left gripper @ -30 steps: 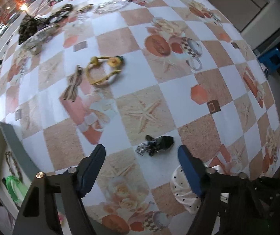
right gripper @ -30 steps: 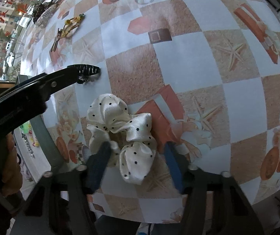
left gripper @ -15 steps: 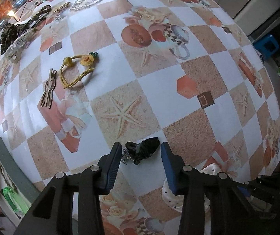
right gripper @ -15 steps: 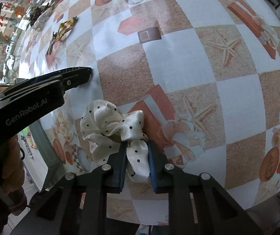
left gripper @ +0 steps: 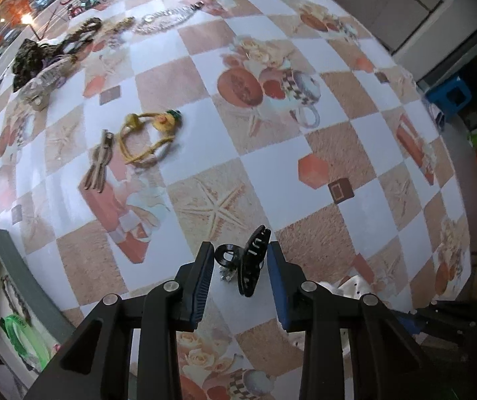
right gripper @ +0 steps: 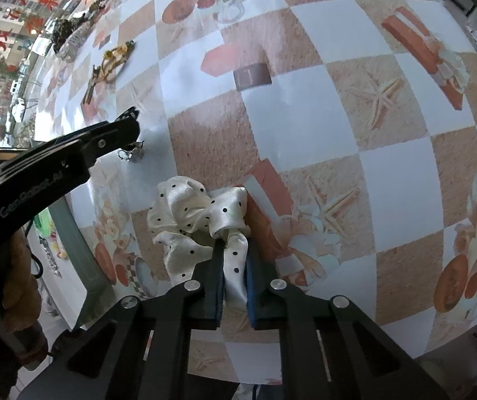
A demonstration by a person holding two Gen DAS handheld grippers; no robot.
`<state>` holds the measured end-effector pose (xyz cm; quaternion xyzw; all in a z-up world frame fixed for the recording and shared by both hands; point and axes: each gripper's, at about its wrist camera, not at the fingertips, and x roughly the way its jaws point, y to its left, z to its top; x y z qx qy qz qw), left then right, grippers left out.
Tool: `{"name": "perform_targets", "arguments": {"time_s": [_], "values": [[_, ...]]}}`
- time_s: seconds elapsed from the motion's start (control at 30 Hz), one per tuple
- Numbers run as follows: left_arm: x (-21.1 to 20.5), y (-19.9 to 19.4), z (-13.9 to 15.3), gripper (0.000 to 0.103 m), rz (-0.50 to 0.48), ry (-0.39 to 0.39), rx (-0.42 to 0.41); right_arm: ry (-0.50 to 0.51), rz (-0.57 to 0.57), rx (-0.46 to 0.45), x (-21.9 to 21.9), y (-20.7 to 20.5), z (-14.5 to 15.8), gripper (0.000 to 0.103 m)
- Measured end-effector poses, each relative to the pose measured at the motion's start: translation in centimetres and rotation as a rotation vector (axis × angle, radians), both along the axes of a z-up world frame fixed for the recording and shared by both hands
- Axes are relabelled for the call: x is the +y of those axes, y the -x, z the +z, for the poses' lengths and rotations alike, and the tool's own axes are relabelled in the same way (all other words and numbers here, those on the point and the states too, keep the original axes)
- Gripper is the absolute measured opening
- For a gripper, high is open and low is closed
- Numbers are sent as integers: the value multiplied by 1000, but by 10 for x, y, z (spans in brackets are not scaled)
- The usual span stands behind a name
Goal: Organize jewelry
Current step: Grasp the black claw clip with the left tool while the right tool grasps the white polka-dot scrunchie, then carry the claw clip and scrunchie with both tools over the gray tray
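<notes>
Jewelry items: black plastic claw hair clip [left gripper: 250,265] with a small sparkly piece beside it, near table edge; white satin polka-dot scrunchie [right gripper: 198,223] just right of it; more pieces lie well apart on the far side.
Table: checkered tablecloth table [left gripper: 271,140] with starfish and cup prints.
Left gripper [left gripper: 240,268]: jaws narrowed around the claw clip, right pad looks touching it, left pad just beside the clip's loop end; clip stands tilted between them, not clearly lifted off the table.
Right gripper [right gripper: 233,278]: jaws clamped on a fold of the scrunchie, fabric bunched between the pads; rest of scrunchie resting on the table.
Step in hand: pick-up stage, judged; both items gripped or nearly gripped, neither moved to storage yet.
Next move: left jaws likely need to finish closing on the clip body, then both lift and carry left toward the tray; clip is hard and slick, may twist or pop out if pinched off-centre; scrunchie is soft, will dangle.
Container: grey-rimmed white tray [left gripper: 11,260] at the left table edge, low.
Tray contents: green translucent bangle [left gripper: 21,336] and a dark beaded chain [left gripper: 11,295]; other contents cut off, cannot tell.
Far items: yellow cord hair tie with flower charms [left gripper: 148,136], bronze metal hair clip [left gripper: 100,161] beside it, clear crystal chain bracelet [left gripper: 166,20], dark tangled pile [left gripper: 48,53] at the far left corner.
Progress: early, most pieces on the table unsorted.
</notes>
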<state>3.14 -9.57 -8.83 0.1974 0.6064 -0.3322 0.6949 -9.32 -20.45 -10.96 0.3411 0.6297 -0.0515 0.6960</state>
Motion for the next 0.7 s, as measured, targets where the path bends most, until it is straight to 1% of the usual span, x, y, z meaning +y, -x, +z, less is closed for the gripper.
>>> {"name": "perform_targets", "arguments": {"time_s": [0.03, 0.07, 0.1, 0.2, 0.33, 0.5, 0.53, 0.57, 0.6, 0.63, 0.67, 0.7], "values": [[4, -2, 5, 30, 7, 7, -2, 3, -4, -5, -2, 0, 3, 11], [6, -1, 8, 18, 15, 15, -3, 7, -8, -10, -5, 1, 6, 11], [10, -3, 11, 12, 28, 16, 4, 8, -13, -15, -7, 2, 8, 11], [23, -7, 17, 12, 63, 34, 14, 12, -32, -24, -14, 4, 14, 11], [35, -7, 19, 12, 80, 34, 14, 25, -41, -30, -19, 5, 19, 11], [34, -8, 21, 13, 96, 23, -8, 31, -44, -28, -17, 6, 23, 11], [35, -9, 22, 15, 100, 23, -6, 31, -45, -28, -17, 7, 24, 11], [34, -10, 23, 25, 101, 22, -3, 31, -48, -27, -18, 9, 25, 11], [33, -10, 23, 69, 99, 26, 3, 30, -51, -27, -17, 8, 25, 11], [33, -10, 25, 103, 106, 28, -11, 29, -55, -27, -18, 10, 26, 11], [32, -8, 30, 103, 118, 35, -53, 29, -59, -27, -19, 12, 26, 11], [30, -7, 32, 103, 109, 41, -64, 29, -62, -28, -20, 13, 27, 11]]}}
